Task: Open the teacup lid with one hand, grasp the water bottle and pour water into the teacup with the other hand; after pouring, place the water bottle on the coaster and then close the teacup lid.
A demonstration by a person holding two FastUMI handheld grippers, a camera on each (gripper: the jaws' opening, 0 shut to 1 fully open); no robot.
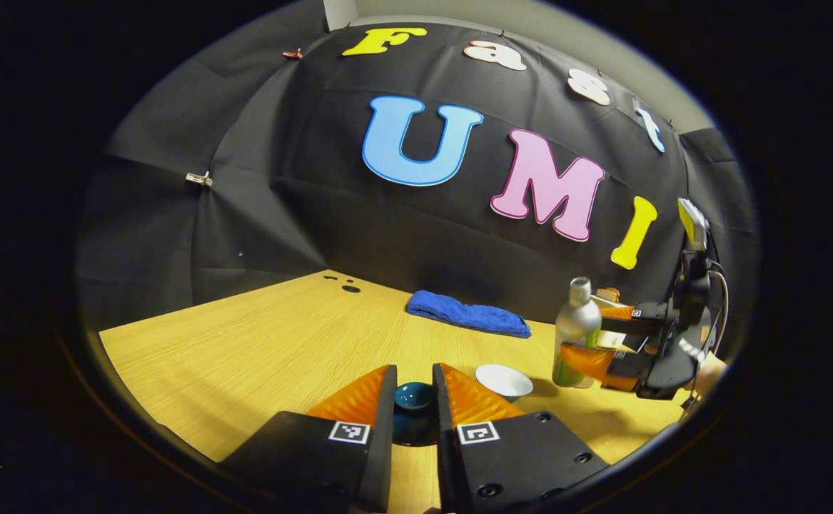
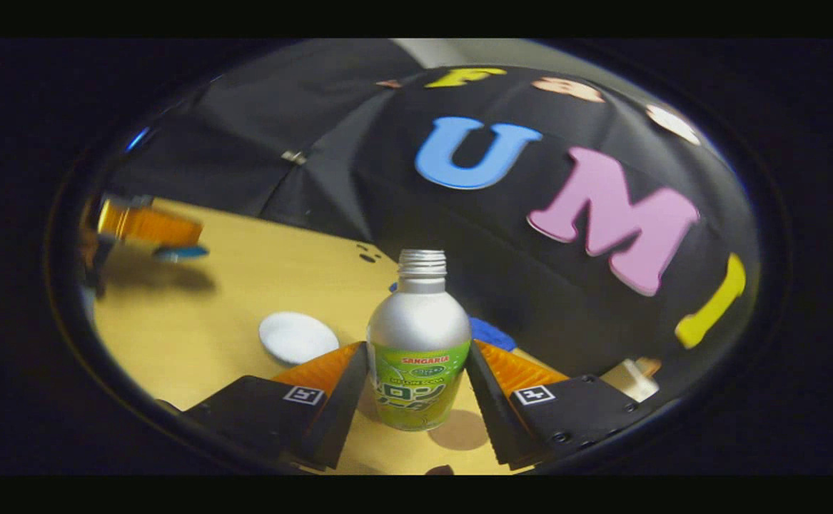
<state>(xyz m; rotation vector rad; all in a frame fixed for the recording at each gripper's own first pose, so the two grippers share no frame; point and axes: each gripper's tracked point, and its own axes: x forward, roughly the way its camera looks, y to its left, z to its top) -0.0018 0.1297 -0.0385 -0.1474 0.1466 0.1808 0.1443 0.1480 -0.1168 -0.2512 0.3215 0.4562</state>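
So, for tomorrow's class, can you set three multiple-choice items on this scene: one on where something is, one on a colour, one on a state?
1. The white coaster lies:
A. on the bare table, apart from the bottle
B. under the bottle
C. stacked on a plate

2. The folded towel by the booth wall is:
A. red
B. green
C. blue

3. The jaws of the left gripper are:
A. spread wide with nothing between them
B. closed on the knob of the teacup lid
C. gripping the bottle

Key:
1 A, as wood shows between the coaster and the bottle.
2 C, as the cloth is plainly blue.
3 B, as the knob fills the gap between the jaws in the left gripper view.
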